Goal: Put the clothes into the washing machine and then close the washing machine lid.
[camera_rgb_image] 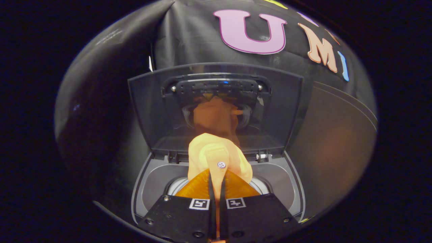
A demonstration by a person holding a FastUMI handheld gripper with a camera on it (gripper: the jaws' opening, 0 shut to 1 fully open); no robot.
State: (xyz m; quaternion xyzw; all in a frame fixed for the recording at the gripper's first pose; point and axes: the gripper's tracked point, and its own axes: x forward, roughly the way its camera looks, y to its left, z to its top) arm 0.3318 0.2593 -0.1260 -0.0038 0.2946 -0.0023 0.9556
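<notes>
While you hold the gripper [216,180] over the washing machine [152,179], no brand name or readable label shows on the machine or on the garment; the only markings near your fingers are two small square black-and-white tags [199,204] on the gripper's body, one on each side of the slit between the fingers, and they carry a pattern rather than words. A small blue light [225,82] glows on the underside of the raised lid [148,101].

Your garment, a yellow-orange piece of clothing [216,155] with a small white button [221,164], sits right at your fingertips and bulges up just ahead of them. It hangs above the round drum opening [177,185], near the machine's back edge, where the lid hinges. The lid stands upright behind it, and its glossy inner face mirrors the cloth as a darker orange shape.

Your fingers are drawn almost together, with only a thin slit left between them, and both press on a fold of the cloth just below the button. More of the fabric spreads out to either side of the fingers, over the drum's rim.
</notes>
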